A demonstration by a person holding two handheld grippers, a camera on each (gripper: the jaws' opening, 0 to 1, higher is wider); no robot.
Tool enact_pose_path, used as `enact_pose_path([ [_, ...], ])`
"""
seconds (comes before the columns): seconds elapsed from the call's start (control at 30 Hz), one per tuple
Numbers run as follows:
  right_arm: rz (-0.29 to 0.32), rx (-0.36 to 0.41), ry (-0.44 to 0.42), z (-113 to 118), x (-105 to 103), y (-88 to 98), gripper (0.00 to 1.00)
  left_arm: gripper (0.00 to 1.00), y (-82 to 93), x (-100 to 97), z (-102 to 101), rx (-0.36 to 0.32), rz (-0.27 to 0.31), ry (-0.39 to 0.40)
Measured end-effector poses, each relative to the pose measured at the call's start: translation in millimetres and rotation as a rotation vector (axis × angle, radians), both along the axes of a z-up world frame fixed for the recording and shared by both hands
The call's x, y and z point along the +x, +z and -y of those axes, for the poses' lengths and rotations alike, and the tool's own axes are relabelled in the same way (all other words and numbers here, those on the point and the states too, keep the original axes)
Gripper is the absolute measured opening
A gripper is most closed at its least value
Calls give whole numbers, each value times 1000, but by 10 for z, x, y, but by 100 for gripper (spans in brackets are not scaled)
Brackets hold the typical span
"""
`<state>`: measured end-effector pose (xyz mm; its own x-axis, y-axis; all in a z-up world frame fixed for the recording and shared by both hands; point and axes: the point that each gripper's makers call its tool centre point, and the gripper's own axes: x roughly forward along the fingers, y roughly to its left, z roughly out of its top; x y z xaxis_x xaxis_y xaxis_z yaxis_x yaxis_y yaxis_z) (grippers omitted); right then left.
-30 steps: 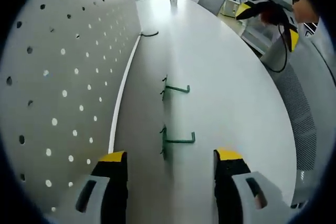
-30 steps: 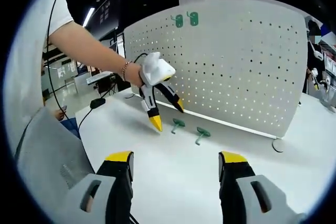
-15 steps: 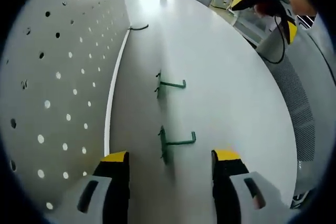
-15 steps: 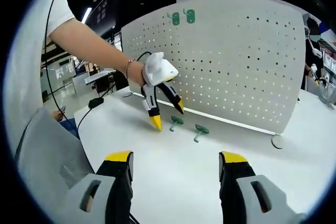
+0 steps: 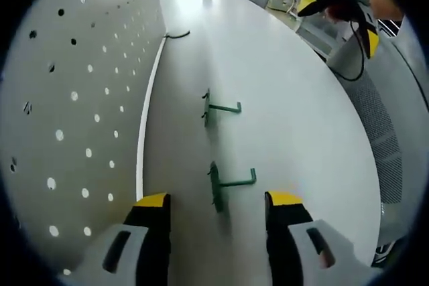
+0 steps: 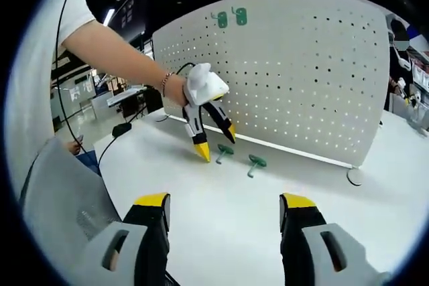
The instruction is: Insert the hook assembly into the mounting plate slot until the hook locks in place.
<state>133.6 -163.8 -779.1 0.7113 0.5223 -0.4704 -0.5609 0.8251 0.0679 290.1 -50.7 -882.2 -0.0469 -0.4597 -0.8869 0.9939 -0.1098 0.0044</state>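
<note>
A: Hooks, where are they?
B: Two green ones lie flat on the white table (image 5: 301, 118). In the left gripper view the near hook (image 5: 226, 186) sits just ahead of the left gripper (image 5: 218, 200), between its two yellow-tipped jaws, not touched. The far hook (image 5: 216, 108) lies further along, close to the pegboard (image 5: 74, 105).
A: Left gripper state?
B: Jaws spread wide, nothing held. The right gripper view shows it (image 6: 216, 145) from outside, tips pointing down at the table, one tip just beside the hook (image 6: 223, 151) on the left there; the other hook (image 6: 254, 163) lies a bit to the right.
A: Right gripper?
B: Right gripper (image 6: 224, 200) is spread apart too, holding nothing, well back from the hooks. It also appears at upper right in the left gripper view (image 5: 338, 5).
A: Pegboard?
B: Upright and white, standing on the table behind the hooks. Two green pieces (image 6: 230, 17) sit near its top edge.
A: Anything else?
B: A person's bare forearm (image 6: 117, 55) runs down to the left gripper, with a bracelet at the wrist.
</note>
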Motion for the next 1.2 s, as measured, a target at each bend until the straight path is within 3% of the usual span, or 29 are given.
enact_pose_path([
  [0.6,-11,-3,-12,21,1,-18,63,36,7,16,15,-22,4,61],
  [0.83,-22,-9,-24,51,2,-41,63,23,16,19,-9,-27,11,81],
  [1.2,-25,-16,-29,69,3,-52,62,13,15,29,-25,-27,33,128],
])
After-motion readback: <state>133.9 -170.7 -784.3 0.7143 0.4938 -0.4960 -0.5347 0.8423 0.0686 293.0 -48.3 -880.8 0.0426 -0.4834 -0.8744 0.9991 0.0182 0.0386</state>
